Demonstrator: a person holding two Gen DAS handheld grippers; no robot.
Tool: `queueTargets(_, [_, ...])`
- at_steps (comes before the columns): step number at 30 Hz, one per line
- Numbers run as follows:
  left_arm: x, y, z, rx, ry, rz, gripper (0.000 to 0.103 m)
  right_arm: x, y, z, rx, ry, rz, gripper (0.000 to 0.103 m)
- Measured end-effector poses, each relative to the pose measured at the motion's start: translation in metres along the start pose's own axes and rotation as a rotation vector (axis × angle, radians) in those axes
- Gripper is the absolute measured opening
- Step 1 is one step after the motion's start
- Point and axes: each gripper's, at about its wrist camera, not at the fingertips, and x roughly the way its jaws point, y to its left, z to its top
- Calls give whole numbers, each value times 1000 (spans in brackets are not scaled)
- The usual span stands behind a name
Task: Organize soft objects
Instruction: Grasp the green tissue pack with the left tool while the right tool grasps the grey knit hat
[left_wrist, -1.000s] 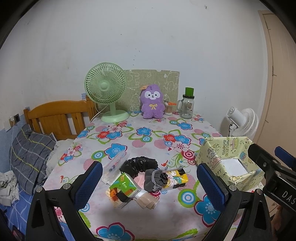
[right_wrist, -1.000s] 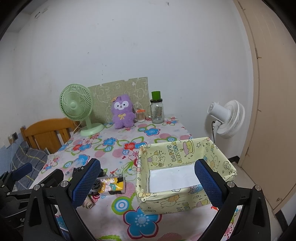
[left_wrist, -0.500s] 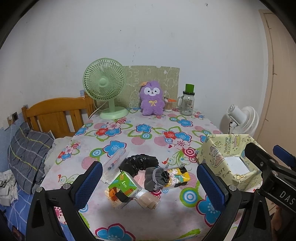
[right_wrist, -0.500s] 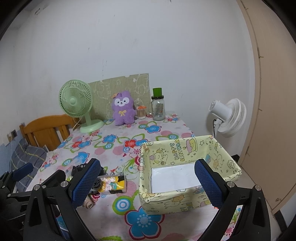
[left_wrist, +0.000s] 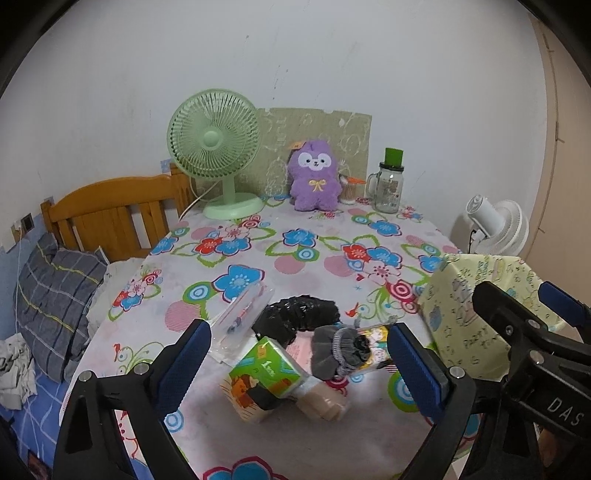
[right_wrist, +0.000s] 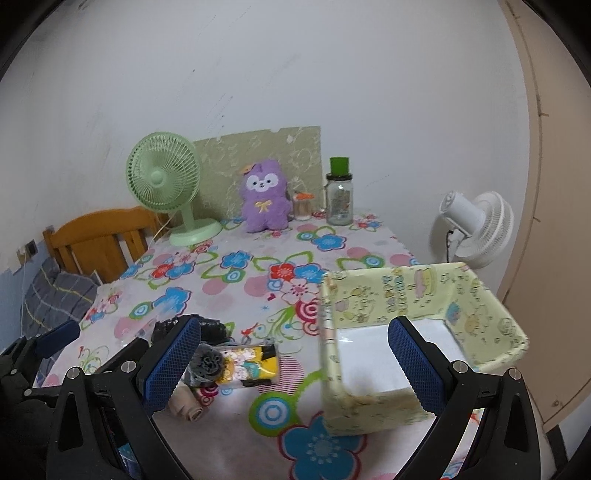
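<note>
The right tongs' black frame, seen from the left wrist view, carries the white letters "DAS" (the rest is cut off by the edge), and the pale yellow fabric box (right_wrist: 421, 332) has "HAPPY BIRTHDAY" printed on its inner back wall, only partly legible. The green tissue pack (left_wrist: 267, 373) shows a large "1" among small characters too fine to read. Both tongs stand wide open and hold nothing: the left tongs (left_wrist: 295, 365) hang over the near part of the flowered worktop (left_wrist: 295, 251), with the heap of soft things lying between and just beyond their blue pads. In that heap are the tissue pack, a grey rolled sock (left_wrist: 338, 349), a yellow cartoon-printed pack (right_wrist: 249, 363), a black crinkled bundle (left_wrist: 299, 317), a beige roll (left_wrist: 325, 404) and a clear pouch (left_wrist: 242, 317), crowded together and touching. The right tongs (right_wrist: 295, 363) face the box, whose open top sits just ahead of their right pad, with the heap to their left.
</note>
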Motion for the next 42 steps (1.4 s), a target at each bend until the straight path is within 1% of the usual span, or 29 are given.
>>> queueTargets(9, [34, 24, -6, -33, 79, 6, 92, 37, 30, -3, -37, 66, 26, 100])
queueTargets(14, [51, 34, -9, -34, 119, 16, 91, 59, 44, -6, -44, 110, 46, 98])
queueTargets(23, [77, 46, -21, -62, 198, -9, 90, 90, 63, -17, -73, 192, 73, 97])
queueTargets(29, [86, 44, -28, -69, 235, -37, 89, 103, 68, -24, -72, 242, 89, 92])
queueTargets(32, [91, 43, -32, -71, 252, -50, 90, 109, 72, -28, -80, 268, 101, 86])
queueTargets(35, [96, 43, -35, -73, 272, -54, 88, 117, 75, -34, -75, 308, 122, 78])
queueTargets(36, [98, 43, -36, -73, 279, -52, 86, 118, 76, -35, -76, 317, 124, 73])
queueTargets(37, [100, 44, -38, -73, 287, -52, 86, 120, 77, -37, -77, 331, 127, 67])
queueTargets(38, [100, 44, -39, -74, 287, -54, 86, 122, 78, -39, -73, 343, 137, 64])
queueTargets(40, [101, 44, -39, -74, 284, -57, 86, 123, 79, -41, -64, 350, 153, 55])
queueTargets(41, [101, 44, -39, -72, 282, -59, 86, 123, 80, -41, -66, 349, 154, 53])
queueTargets(42, [101, 43, -40, -72, 282, -64, 84, 123, 81, -41, -68, 350, 156, 48])
